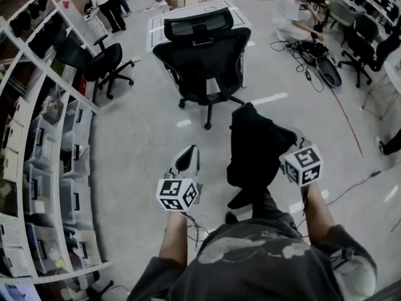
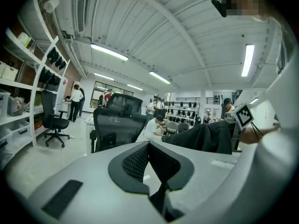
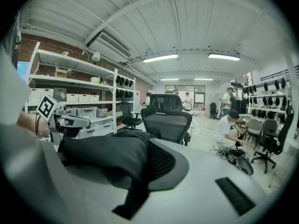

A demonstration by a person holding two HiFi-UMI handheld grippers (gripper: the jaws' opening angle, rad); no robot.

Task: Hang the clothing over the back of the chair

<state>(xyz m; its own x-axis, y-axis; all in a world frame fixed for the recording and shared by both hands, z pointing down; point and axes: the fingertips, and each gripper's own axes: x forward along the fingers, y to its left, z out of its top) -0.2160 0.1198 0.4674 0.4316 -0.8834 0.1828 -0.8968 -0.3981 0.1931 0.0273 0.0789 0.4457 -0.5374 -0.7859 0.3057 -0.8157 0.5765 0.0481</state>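
Inside right claw (image 3: 150,148), dark clothing (image 3: 105,155) sits pinched.

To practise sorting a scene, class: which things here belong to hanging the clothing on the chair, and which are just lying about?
Job: black garment, clamped in right tongs; mesh office chair ahead; left tongs, shut and empty.
Lying about: second chair; shelving with bins; floor cables; crouching person.
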